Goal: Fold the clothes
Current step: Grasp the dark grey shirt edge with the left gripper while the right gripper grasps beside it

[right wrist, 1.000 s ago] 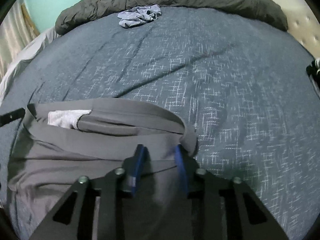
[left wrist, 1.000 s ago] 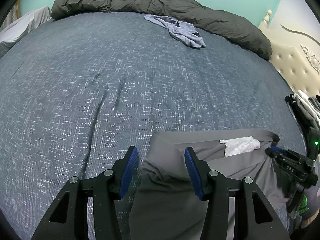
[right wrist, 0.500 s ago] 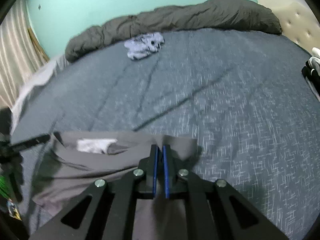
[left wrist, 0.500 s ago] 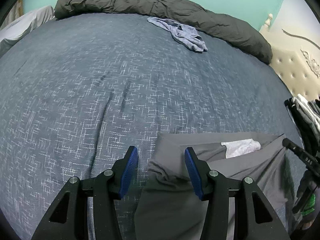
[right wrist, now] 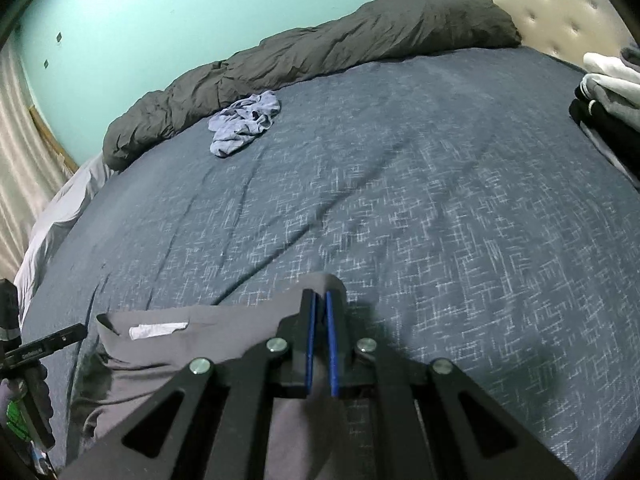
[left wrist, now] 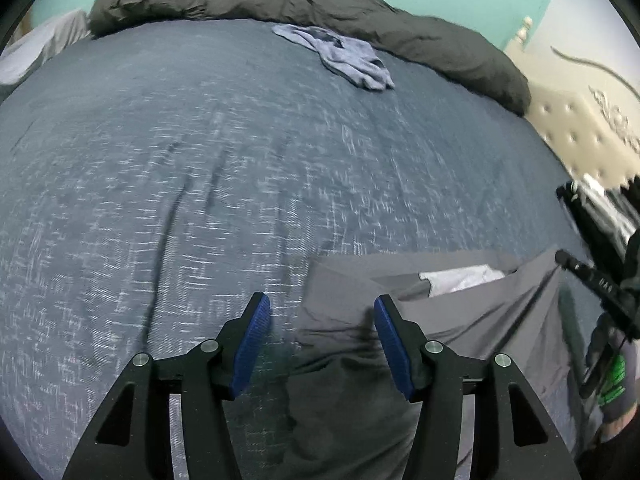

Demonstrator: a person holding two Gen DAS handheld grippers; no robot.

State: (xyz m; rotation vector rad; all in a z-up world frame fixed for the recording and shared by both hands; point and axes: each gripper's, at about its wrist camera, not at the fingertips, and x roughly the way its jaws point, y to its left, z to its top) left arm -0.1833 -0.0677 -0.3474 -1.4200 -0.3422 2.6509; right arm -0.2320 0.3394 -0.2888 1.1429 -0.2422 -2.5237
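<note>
Grey fabric garment with white inner label (left wrist: 472,312): lies on blue patterned bedspread (left wrist: 240,152), near edge. Left gripper (left wrist: 320,328): blue-padded fingers spread wide, straddling garment's left corner, gripping nothing. Right gripper (right wrist: 319,320): clenched on garment's right corner, cloth raised. Crumpled lilac cloth (right wrist: 244,122): far side, beside dark grey duvet (right wrist: 320,52).

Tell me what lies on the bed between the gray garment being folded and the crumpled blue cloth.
Nothing: between the gray garment and the crumpled blue cloth there is only bare, wrinkled bedspread, shown in both wrist views.
</note>
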